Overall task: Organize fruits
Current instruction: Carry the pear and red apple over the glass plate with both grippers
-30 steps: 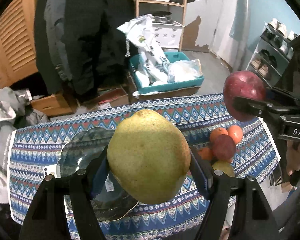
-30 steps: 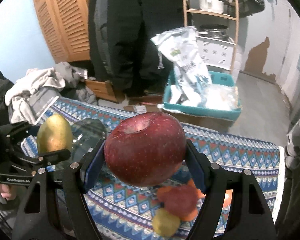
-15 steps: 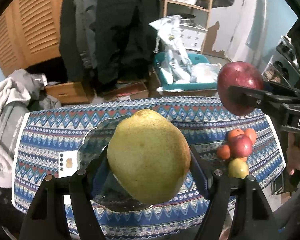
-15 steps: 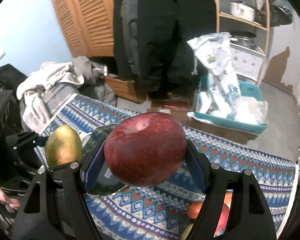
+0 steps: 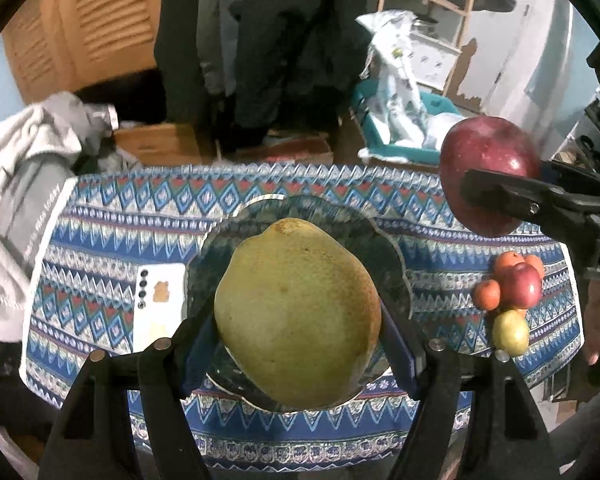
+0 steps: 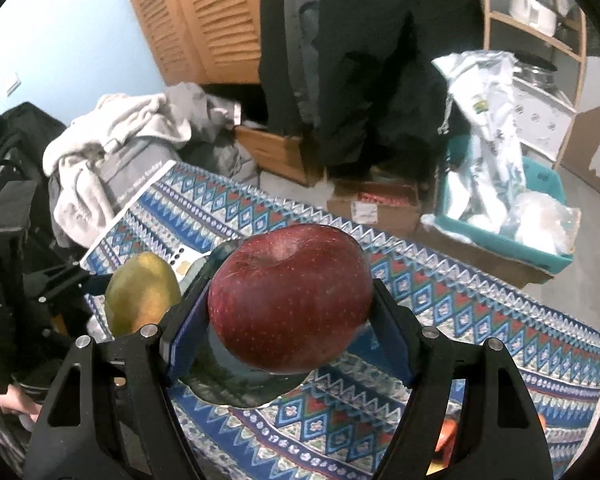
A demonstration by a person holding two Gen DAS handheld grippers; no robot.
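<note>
Pear and apple over the glass plate

My left tongs (image 5: 298, 320) pinch a heavy, firm pear (image 5: 298, 312) across its belly above the plate (image 5: 392, 248) on the table (image 5: 100, 208); my right tongs (image 6: 290, 320) pinch a smooth, slippery apple (image 6: 290, 300) at its widest part; both would bruise if squeezed harder.

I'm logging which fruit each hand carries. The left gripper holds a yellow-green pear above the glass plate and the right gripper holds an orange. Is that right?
Not quite. The right gripper is shut on a dark red apple, not an orange, as the right wrist view shows. The rest holds: the left gripper holds the yellow-green pear above the glass plate.
</note>
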